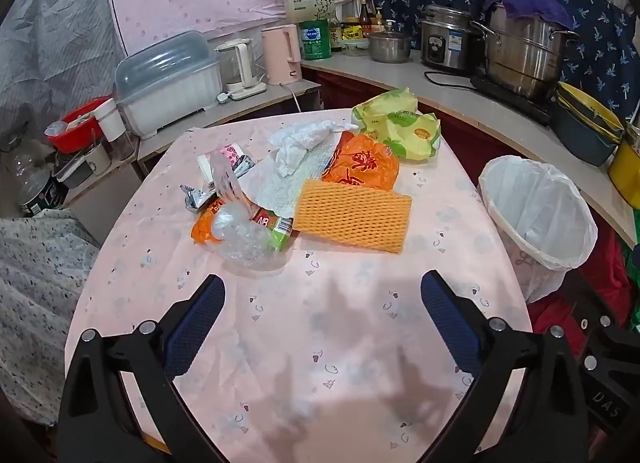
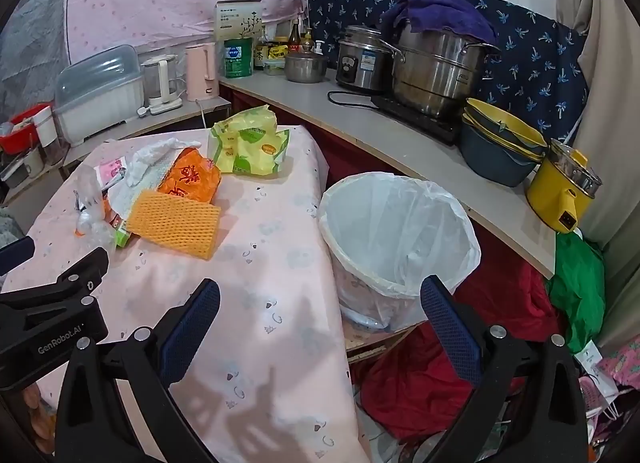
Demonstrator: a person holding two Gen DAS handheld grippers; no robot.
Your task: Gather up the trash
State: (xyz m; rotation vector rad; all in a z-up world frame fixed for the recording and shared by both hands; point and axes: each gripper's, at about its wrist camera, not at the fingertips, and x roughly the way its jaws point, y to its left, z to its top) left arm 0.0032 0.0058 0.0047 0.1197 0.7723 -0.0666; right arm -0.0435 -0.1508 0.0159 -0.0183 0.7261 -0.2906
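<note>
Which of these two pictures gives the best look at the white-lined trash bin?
The right wrist view. There the trash bin sits near the middle, its open mouth and white liner fully visible beside the table. In the left wrist view the trash bin sits at the right edge, smaller and warped.

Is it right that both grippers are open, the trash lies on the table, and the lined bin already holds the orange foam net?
Not quite: the lined bin is empty in the right wrist view. The orange foam net still lies on the table with the other trash. Both grippers are open.

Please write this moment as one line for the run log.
left gripper: open, empty | right gripper: open, empty | orange foam net sheet: on pink table | white-lined bin: beside table, looks empty
</note>
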